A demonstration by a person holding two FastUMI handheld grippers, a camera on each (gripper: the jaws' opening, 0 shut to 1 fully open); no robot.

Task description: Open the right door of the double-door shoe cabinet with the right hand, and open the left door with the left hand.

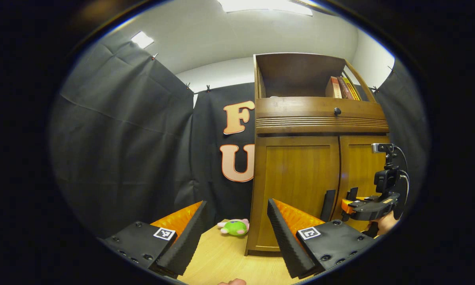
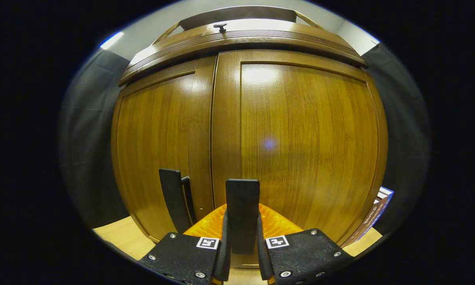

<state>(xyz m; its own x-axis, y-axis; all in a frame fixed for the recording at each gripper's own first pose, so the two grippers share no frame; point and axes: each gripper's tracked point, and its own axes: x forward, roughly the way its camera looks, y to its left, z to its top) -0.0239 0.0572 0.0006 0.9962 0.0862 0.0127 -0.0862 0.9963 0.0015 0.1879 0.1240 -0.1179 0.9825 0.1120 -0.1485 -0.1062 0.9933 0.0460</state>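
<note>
Straight ahead of right hand-held gripper (image 2: 242,241), pinching right door (image 2: 301,142) by stiff upright handle (image 2: 242,209): rigid hinged wood, likely light swing; left hand-held gripper (image 1: 235,233) spread, left door (image 1: 297,186) beyond.

Right door handle (image 2: 242,213) lower end hidden between gripper fingers. Box (image 2: 374,215) right of shoe cabinet (image 2: 301,138) cut off; hand (image 1: 384,222) partly cropped.

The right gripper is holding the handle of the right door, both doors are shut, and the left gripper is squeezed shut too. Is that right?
Almost. The left gripper is not squeezed shut: the left gripper view shows its fingers spread wide with nothing between them. The rest holds: in the right gripper view the right gripper clamps the right door's handle, and both doors look shut.
</note>
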